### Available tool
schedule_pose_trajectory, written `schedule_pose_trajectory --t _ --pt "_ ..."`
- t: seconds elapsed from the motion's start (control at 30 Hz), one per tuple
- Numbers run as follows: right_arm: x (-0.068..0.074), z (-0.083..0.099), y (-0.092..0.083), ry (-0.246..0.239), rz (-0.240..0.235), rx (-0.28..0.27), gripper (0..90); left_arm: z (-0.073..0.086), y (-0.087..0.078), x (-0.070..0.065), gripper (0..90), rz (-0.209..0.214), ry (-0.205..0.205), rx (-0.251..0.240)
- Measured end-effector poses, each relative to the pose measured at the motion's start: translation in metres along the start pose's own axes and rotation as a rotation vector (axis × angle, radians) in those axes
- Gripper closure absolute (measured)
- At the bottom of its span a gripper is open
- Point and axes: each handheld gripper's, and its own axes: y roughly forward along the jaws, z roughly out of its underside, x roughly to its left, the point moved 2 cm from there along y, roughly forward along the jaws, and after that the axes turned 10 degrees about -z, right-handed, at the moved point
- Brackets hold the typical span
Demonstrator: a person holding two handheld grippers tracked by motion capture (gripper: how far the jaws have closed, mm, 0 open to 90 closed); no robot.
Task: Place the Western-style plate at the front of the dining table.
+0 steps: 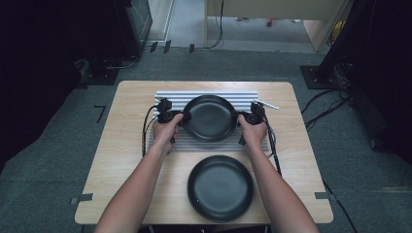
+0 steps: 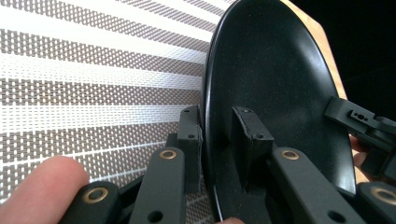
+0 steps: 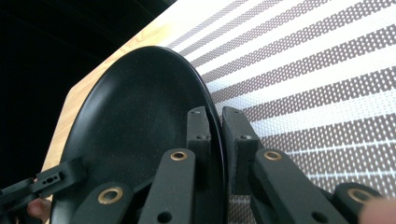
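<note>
A black plate [image 1: 209,118] sits over the striped placemat [image 1: 214,96] at the back of the table. My left gripper [image 1: 182,118] is shut on its left rim, and my right gripper [image 1: 241,118] is shut on its right rim. In the left gripper view the plate [image 2: 275,84] has its rim between the two jaws of the left gripper [image 2: 217,135]. The right gripper view shows the right gripper [image 3: 217,135] pinching the plate [image 3: 135,126] tightly at its edge. A second black plate [image 1: 221,188] lies on the bare wood near the front edge.
The wooden table [image 1: 121,150] has bare room to the left and right of the plates. A thin white stick [image 1: 267,104] lies at the mat's back right corner. Cables [image 1: 145,127] trail from both grippers. Dark equipment stands on the carpet around the table.
</note>
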Motion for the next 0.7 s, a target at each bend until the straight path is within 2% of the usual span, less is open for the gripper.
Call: schedule_pose_trajectory --t 0.07,0.13,0.27,0.37,0.47,0.53,0.6,0.63,0.67,0.7 --pt "-0.005 0.0 0.002 0.024 -0.001 -0.007 82.7 -0.002 0.003 -0.001 75.0 -0.004 -0.006 0.006" --pt "-0.009 0.0 0.003 0.045 0.001 0.0 82.7 -0.003 0.006 -0.002 75.0 -0.014 0.009 0.022" --pt "-0.017 0.0 0.006 0.063 0.017 0.006 82.2 -0.002 0.012 -0.003 74.8 -0.025 0.014 0.033" --pt "-0.018 0.0 0.007 0.043 0.016 0.005 82.9 0.0 0.016 0.0 73.1 -0.029 0.013 0.04" --pt "-0.016 0.001 0.007 0.028 0.027 0.002 82.3 0.001 0.016 -0.003 70.6 -0.055 0.056 0.033" --pt "-0.015 0.002 0.007 0.017 0.041 -0.004 80.8 0.003 0.014 -0.013 64.0 -0.108 0.145 0.025" --pt "-0.013 0.001 0.005 0.019 0.036 -0.015 75.1 0.005 0.013 -0.024 52.8 -0.217 0.29 0.001" --pt "-0.011 0.0 0.004 0.02 0.03 -0.027 72.1 0.006 0.011 -0.028 48.6 -0.261 0.349 -0.037" --pt "-0.009 -0.001 0.002 0.007 0.031 -0.044 69.1 0.006 0.008 -0.032 43.6 -0.286 0.373 -0.059" --pt "-0.008 -0.001 0.0 -0.007 0.035 -0.068 67.0 0.004 0.005 -0.033 40.6 -0.284 0.366 -0.073"
